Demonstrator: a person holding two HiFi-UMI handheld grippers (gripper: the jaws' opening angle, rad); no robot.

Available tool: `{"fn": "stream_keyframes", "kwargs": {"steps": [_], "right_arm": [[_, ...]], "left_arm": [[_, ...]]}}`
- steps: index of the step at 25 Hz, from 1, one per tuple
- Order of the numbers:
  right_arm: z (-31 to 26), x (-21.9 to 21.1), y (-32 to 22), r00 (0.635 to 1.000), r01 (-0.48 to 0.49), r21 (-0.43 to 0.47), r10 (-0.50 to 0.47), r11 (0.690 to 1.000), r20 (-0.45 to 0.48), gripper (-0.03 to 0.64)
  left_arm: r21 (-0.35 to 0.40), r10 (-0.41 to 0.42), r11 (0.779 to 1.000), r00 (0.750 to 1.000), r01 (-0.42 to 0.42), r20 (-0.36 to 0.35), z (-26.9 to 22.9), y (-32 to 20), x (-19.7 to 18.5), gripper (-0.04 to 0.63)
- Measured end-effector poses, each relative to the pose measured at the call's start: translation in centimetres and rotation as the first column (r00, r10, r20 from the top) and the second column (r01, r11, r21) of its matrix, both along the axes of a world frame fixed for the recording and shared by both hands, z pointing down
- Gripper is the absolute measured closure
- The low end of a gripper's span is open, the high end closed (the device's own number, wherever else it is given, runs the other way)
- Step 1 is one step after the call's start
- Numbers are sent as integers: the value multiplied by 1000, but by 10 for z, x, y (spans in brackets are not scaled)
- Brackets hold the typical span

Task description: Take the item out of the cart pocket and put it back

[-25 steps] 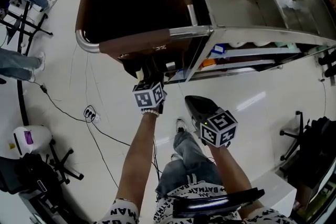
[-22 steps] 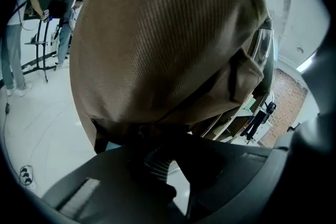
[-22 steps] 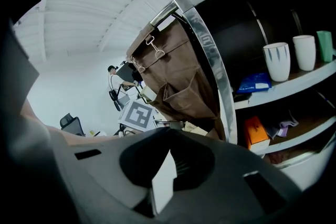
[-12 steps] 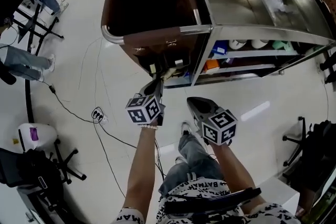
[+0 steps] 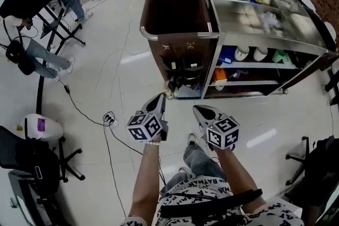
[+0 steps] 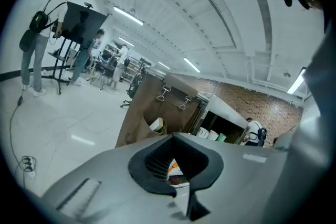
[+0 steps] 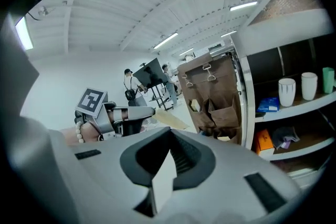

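1. Two sets of jaws, both closed.
   - Left gripper [image 5: 160,99]: jaws pressed together on a thin tan packet [image 7: 167,119]. Its free end sticks out ahead of the tips, clearest in the right gripper view.
   - Right gripper [image 5: 199,110]: jaws together, nothing between them.
2. Item location: out of the pocket, held in the air by the left jaws. The brown pocket panel [image 5: 183,63] on the end of the cart [image 5: 265,41] lies ahead of both jaws, well apart from them.
3. Handling, my estimate:
   - The packet looks light, flat and likely to flex, and slippery if its surface is glossy.
   - The present hold at one end looks sound.
   - For the return I would lead with the free end into a pocket mouth.
   - The pockets look soft, so a mouth may sag shut. The empty right jaws could steady the lip.
4. Writing:
   - Nothing legible on the packet.
   - "BATMAN" repeats across the person's clothing [image 5: 204,188].
   - Black-and-white square markers show on the gripper cubes [image 5: 145,127].
   - Shelf boxes are too small to read.
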State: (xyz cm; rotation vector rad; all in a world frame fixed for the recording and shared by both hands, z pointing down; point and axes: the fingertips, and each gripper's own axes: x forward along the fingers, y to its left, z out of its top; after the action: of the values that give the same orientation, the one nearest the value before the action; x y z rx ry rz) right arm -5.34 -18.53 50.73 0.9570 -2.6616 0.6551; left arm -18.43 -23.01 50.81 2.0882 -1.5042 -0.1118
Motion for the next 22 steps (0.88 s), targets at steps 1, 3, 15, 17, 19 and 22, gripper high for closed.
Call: {"fn": "stream_keyframes", "kwargs": {"steps": [1,3,15,17,19,22], "right_arm": [[-4,0,11,1000,4,7,-4,1000,3,617],[-14,0,34,1000,10,21,-10,1000,5,617],[-51,23,135,1000,12,67,-11,998,-3,617],[-53,29,142,1000,22,69,-22,997,-12,617],[-53,37,150,999,38,67,-37,997,-25,617],[-61,46,154,997,68,83,-66,994,-35,617]], "left_arm": [[7,4,1000,1000,-4,-6,-6,16,2,594],[21,22,1000,1000,-22,-15,-19,47,7,594],[14,119,993,993,-119,-1,-31,173,60,594],[9,119,993,993,-119,-19,-27,189,73,594],[7,119,993,992,-119,-36,-24,204,87,594],[30,118,993,992,-117,-46,-32,214,105,594]]}}
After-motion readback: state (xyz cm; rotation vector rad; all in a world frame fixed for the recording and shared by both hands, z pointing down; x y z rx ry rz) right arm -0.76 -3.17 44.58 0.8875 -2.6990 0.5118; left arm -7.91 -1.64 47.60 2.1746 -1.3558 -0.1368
